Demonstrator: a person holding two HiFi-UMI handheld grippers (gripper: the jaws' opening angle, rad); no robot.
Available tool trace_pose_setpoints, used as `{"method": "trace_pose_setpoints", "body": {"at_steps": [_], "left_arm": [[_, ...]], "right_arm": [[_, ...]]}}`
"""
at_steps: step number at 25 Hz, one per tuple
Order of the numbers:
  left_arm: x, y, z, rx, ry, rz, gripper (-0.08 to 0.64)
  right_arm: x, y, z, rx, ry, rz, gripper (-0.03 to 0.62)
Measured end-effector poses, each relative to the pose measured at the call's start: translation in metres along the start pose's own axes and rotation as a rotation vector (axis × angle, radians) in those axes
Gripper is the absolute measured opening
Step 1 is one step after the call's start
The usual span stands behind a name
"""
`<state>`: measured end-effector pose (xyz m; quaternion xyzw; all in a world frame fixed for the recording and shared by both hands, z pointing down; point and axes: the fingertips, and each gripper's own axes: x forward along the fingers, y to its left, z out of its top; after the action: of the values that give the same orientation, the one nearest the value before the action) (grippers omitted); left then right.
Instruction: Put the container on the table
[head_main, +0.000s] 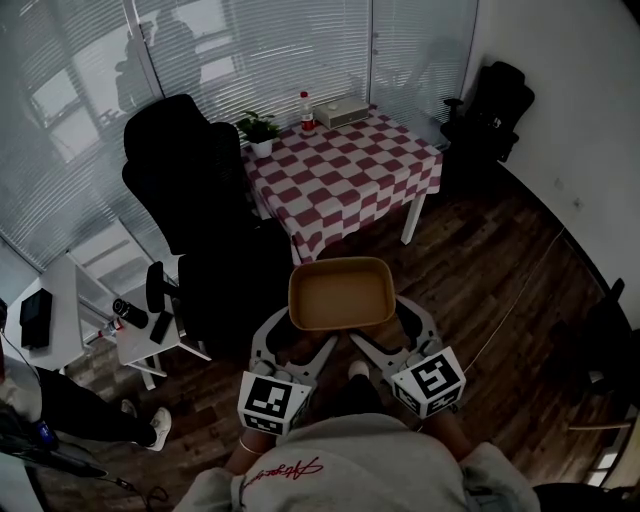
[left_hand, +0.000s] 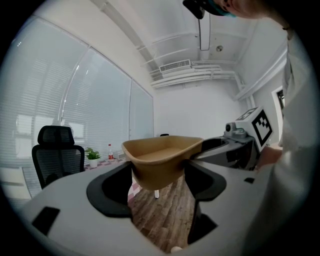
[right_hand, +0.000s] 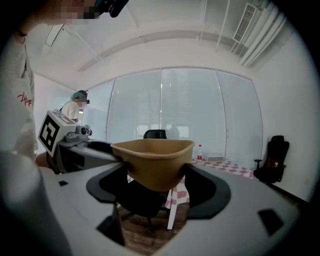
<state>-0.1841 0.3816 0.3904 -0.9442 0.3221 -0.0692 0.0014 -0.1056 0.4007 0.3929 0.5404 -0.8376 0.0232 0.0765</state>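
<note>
The left tongs (head_main: 303, 336) and the right tongs (head_main: 388, 332) are each closed on the near side of the tan container (head_main: 341, 292), holding it level in the air above the wooden floor (head_main: 480, 290), well apart from the checkered counter (head_main: 350, 175), where a potted plant (head_main: 261, 130), a bottle (head_main: 307, 110) and a box (head_main: 341, 113) stand.

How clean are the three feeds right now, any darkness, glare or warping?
Head view: dim, darkest in the corners, walls bent by the lens, yet container and table read clearly. Left gripper view: heavy fisheye with a black rim; container sharp, blinds bright without glare. Right gripper view: same warping; windows backlight the container, so its near side is shaded.
</note>
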Motion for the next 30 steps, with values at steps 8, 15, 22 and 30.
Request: {"method": "trace_pose_setpoints", "body": {"at_steps": [8,15,22,30], "left_arm": [[0.033,0.02,0.005,0.008,0.005,0.011,0.331],[0.065,0.044,0.01,0.006,0.011,0.027,0.331],[0.095,0.067,0.017,-0.001,0.014,0.045,0.331],[0.135,0.085,0.03,0.001,0.006,0.07,0.331]], "right_arm": [[0.027,-0.029,0.004,0.002,0.003,0.008,0.351],[0.059,-0.055,0.009,0.017,0.003,0.027,0.351],[0.088,-0.082,0.016,0.022,0.005,0.048,0.351],[0.115,-0.119,0.026,0.02,-0.002,0.072,0.351]]}}
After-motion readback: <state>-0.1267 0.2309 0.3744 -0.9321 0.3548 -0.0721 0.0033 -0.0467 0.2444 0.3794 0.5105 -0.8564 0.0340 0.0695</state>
